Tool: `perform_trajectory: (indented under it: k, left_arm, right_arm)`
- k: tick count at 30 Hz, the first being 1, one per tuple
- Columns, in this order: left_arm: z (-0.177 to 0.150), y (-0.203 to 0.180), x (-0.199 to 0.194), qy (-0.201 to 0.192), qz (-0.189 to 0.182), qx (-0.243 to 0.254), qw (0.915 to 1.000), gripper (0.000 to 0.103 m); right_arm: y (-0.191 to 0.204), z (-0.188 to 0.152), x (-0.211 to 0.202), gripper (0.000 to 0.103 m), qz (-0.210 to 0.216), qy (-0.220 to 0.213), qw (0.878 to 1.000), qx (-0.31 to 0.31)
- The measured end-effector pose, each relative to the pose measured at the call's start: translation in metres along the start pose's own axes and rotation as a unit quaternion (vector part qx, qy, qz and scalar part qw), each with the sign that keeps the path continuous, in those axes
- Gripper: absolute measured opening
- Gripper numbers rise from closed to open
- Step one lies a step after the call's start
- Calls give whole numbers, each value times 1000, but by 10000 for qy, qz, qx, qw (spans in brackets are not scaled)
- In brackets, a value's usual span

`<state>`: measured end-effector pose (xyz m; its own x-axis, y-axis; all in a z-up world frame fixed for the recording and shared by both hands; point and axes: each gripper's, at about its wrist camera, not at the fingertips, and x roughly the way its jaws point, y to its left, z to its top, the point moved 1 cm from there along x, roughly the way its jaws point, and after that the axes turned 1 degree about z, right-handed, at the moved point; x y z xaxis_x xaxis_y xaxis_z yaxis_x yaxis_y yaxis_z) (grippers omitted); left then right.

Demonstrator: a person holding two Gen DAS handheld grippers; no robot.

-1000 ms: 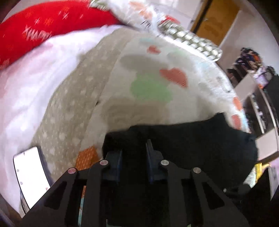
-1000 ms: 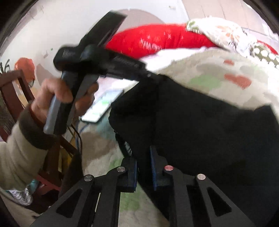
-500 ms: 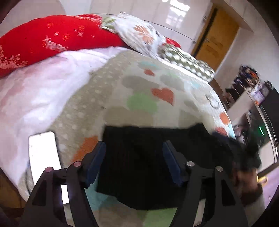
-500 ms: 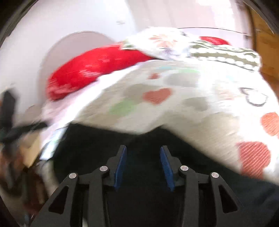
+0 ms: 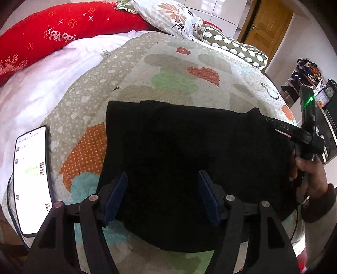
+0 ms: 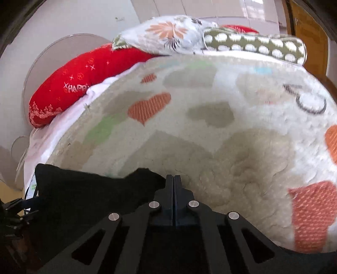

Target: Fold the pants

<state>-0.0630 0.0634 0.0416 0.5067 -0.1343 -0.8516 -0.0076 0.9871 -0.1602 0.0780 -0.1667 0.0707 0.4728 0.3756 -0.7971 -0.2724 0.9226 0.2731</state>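
Black pants lie folded in a flat rectangle on the heart-patterned quilt. My left gripper hangs open over their near edge. Its blue pads stand wide apart and press on nothing. A hand holds my right gripper at the pants' far right corner. In the right wrist view that gripper is shut, pads flat together with nothing visible between them. The pants end just left of its fingers, over the quilt.
A phone with a lit screen lies at the quilt's left edge. A red pillow, a floral pillow and a dotted bolster line the far side. A door and cluttered shelves stand off to the right.
Both grippers let go of the pants, which now lie flat. The left one opened wide and drew back. The right one swung right across the quilt, opened, then shut empty.
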Motion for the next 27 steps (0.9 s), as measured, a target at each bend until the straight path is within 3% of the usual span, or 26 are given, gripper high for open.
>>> perform_trajectory:
  k: [5,8,12,13,17,21,25,27]
  left_arm:
    - [8,-1,-22,-280,-197,-121,9993,67]
    - [17,-8,-21,-424,-161,-65,9989,67]
    - [22,-12,1,-350,-97,-48,9993,67]
    - [21,-13,7,-294,-51,-15,9996,67]
    - [19,-16,19,-133,51,50,9999,67]
    - [19,-23,2,-191,-111,-71,9997,68]
    - [20,-45,-19,-419,-356,103,9984,73]
    - [21,-58,-26,-464,-541,219,9972,74]
  right_arm:
    - [0,-11,-51,9,76,-349,9993,67]
    - [6,-30,-73,25,192,-392,9990,-28]
    - [-5,-63,-76,26,97,-191,9996,172]
    - [-12,-71,-77,22,-42,-154,9996,231]
    - [-46,-94,-105,20,-250,-344,9973,604]
    - [-72,-113,-149,24,-383,-493,9932,981]
    - [-88,-136,-202,42,-497,-754,9895,1127]
    - [-93,-147,-216,43,-732,-658,9885,1146]
